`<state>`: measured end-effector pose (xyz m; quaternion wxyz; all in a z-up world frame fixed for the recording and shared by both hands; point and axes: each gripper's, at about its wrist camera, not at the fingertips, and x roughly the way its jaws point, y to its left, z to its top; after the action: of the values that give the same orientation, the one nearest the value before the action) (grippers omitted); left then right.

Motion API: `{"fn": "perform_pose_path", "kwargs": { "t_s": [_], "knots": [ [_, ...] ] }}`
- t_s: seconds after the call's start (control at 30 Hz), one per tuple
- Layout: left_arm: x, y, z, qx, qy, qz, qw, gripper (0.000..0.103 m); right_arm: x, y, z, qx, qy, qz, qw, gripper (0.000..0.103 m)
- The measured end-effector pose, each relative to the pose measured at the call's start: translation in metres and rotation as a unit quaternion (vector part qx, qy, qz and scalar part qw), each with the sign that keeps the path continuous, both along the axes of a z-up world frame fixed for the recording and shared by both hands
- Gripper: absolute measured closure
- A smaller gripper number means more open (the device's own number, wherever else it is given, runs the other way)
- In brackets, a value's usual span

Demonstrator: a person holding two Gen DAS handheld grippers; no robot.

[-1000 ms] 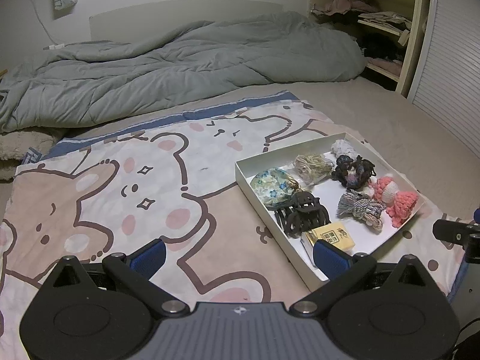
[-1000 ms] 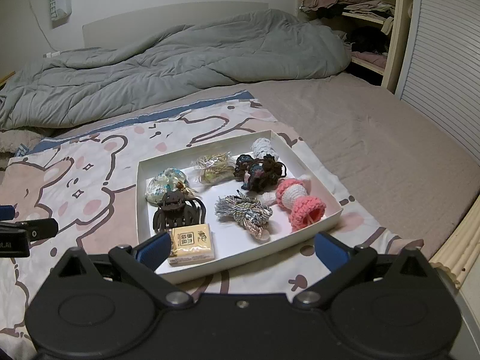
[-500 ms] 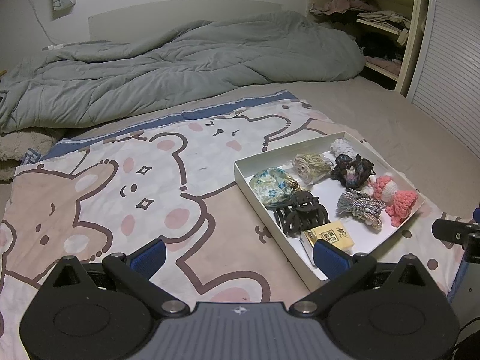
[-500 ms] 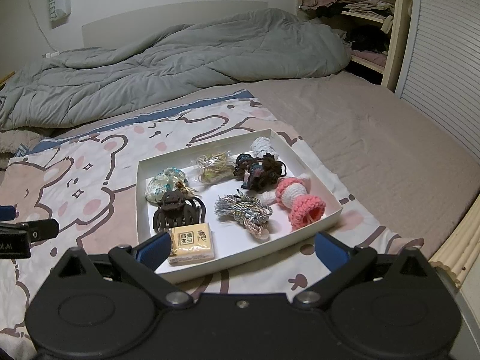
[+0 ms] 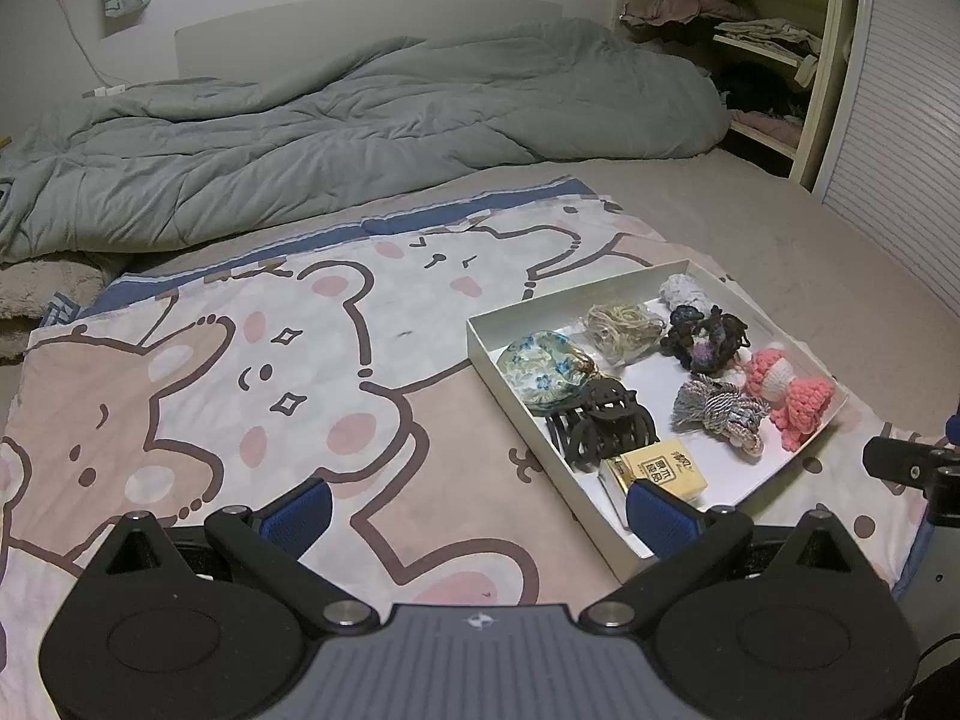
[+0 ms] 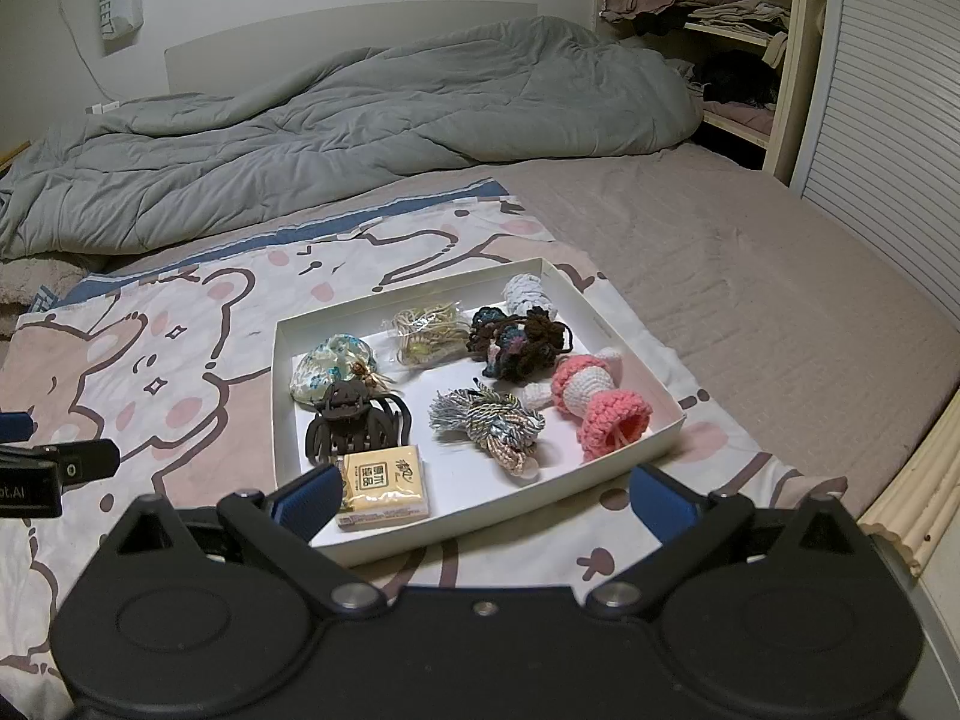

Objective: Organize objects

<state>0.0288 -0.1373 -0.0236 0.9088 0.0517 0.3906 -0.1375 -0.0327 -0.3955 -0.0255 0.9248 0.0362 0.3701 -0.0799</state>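
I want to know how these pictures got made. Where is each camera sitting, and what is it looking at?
Left wrist: on the left gripper, low over the bear blanket, facing the bed; tray to its right; own open fingers show.
Right wrist: on the right gripper, right behind the tray, facing the bed; own open fingers show.
Shared: tray, blanket, quilt, shelf; each glimpses the other gripper.

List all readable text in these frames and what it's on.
"SWEET", printed vertically: white bag hanging on the wall.
"ot.AI", cut off at the frame edge: left gripper body.
Yellow packet in the white tray: large Chinese characters and smaller print, all too blurred to read.
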Motion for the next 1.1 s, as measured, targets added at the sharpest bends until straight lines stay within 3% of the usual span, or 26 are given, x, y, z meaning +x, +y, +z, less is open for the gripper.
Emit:
{"fn": "perform_pose_path", "kwargs": {
  "t_s": [1.1],
  "knots": [
    [0.0005,-0.0012,0.0006,0.001,0.004,-0.003,1.0,0.0,0.0004,0.0011,-0.0009,-0.003,0.001,0.002,1.0,0.0]
  ]
}}
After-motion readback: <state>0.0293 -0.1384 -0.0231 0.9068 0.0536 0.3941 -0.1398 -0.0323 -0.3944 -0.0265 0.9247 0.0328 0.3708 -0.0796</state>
